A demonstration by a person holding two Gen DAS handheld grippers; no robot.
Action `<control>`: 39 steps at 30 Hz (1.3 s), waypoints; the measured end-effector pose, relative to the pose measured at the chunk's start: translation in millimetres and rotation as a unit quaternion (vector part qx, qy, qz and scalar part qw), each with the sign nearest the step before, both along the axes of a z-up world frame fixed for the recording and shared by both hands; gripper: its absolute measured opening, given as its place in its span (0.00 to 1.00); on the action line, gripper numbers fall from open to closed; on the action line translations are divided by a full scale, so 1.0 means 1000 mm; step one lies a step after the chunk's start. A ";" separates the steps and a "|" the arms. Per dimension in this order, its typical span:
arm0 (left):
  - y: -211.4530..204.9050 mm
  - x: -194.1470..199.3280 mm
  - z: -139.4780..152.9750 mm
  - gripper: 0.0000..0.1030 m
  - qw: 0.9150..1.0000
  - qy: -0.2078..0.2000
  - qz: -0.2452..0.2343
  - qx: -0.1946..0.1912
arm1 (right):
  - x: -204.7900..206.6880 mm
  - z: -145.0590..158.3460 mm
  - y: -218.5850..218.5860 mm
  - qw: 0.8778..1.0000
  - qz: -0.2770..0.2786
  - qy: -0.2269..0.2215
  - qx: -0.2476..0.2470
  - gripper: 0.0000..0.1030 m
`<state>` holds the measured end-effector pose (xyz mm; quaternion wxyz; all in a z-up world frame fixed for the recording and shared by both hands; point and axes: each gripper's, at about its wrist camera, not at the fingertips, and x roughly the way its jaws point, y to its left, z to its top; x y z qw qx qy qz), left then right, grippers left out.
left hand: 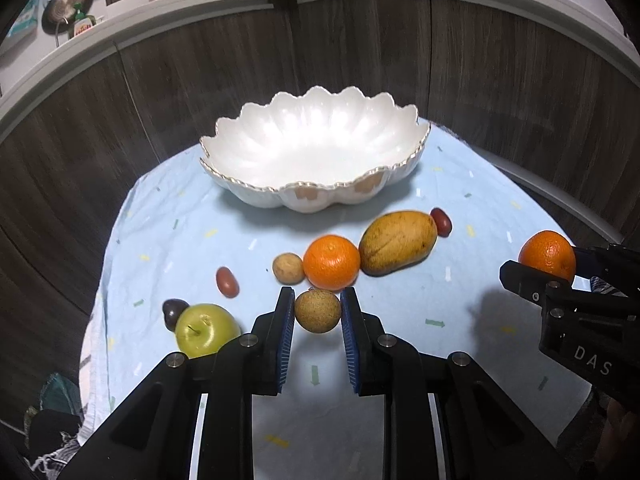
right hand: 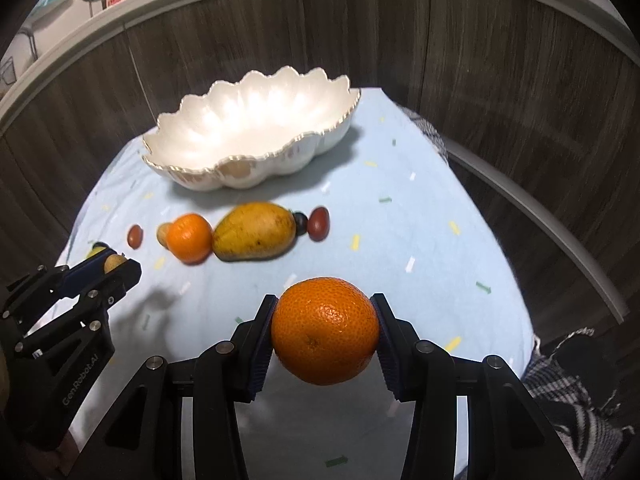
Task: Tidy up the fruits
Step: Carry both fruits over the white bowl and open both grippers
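Green apple (right hand: 95, 251): mostly hidden behind left hand-held gripper (right hand: 114, 266). Dark plum (right hand: 301, 223): half hidden behind mango (right hand: 254, 232). Shelf clutter: cut off, blurred.

two oranges (left hand: 331, 261), one mango (left hand: 398, 242)

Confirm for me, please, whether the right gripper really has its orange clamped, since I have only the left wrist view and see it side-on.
Observer: Yes. Looking along the right gripper, its jaws press on the orange from both sides.
Operator: Thank you. Is anything hidden from me behind the mango?
Observer: Yes. A small dark fruit sits against the far end of the mango, between it and the small red fruit.
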<state>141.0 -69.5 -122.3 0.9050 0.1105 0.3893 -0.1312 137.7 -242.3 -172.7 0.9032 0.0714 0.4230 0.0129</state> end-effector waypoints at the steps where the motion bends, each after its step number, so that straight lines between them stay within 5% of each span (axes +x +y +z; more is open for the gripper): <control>1: 0.000 0.000 0.003 0.23 1.000 -0.002 0.001 -0.001 | 0.000 0.002 0.000 1.000 0.001 -0.002 0.001 0.45; 17: 0.008 0.020 0.042 0.23 0.999 -0.030 0.018 -0.019 | 0.019 0.040 0.003 0.999 0.020 -0.045 0.012 0.45; 39: 0.013 0.096 0.073 0.23 0.998 -0.047 0.034 -0.038 | 0.101 0.083 0.003 0.994 0.038 -0.103 -0.006 0.45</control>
